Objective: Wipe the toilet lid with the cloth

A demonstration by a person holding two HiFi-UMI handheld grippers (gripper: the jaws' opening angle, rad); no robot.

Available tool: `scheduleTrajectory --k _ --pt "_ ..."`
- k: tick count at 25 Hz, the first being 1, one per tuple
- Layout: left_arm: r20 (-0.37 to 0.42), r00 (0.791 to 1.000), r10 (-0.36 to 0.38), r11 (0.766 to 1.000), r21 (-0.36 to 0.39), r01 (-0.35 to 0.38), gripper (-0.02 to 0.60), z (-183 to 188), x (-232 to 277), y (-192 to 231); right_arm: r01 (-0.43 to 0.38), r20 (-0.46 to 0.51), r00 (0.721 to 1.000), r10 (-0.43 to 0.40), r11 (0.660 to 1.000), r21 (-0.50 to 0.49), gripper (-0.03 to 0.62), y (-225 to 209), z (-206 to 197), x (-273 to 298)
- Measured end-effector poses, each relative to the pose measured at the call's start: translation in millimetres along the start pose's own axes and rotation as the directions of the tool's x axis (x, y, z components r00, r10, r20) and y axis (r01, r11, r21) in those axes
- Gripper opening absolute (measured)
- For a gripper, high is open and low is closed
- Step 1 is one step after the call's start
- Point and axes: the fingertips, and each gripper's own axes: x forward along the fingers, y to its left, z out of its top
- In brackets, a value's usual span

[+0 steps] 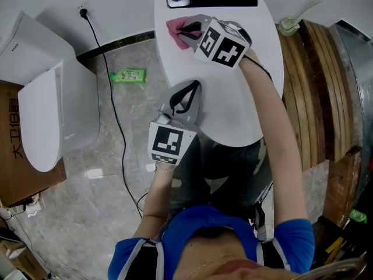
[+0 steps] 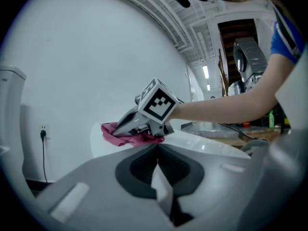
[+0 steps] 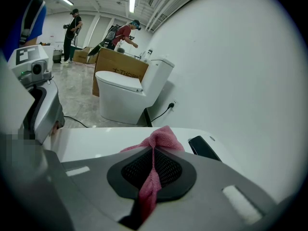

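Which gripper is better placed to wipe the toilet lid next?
Right. The right gripper is shut on the pink cloth, which lies on the toilet lid; the left gripper is shut on nothing, apart from it.

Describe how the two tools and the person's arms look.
The left tool and the right tool both have light grey, rounded shells with black lining round the jaws and dark meshed pads. Each carries a white cube printed with black square markers. The arms are bare below short blue sleeves.
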Motion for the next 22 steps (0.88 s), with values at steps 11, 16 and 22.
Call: scheduleTrajectory --k 11,16,22 --pt "0.0 1.0 -0.002 1.0 0.0 0.002 0.003 0.6 0.4 -1.2 -0.009 0.001 1.0 0.009 1.0 -0.006 0.009 2.6 4.3 2.3" --pt "0.002 1.0 0.0 1.0 0.0 0.0 0.003 0.7 0.2 -0.4 -0.013 0.004 1.0 0.013 1.0 -0.01 0.009 3.5 7.5 4.4" --pt "0.003 1.0 -0.001 1.0 -0.002 0.001 0.003 0.3 0.2 0.3 -0.022 0.006 1.0 0.022 1.0 -0.019 0.009 5.2 10.9 8.5"
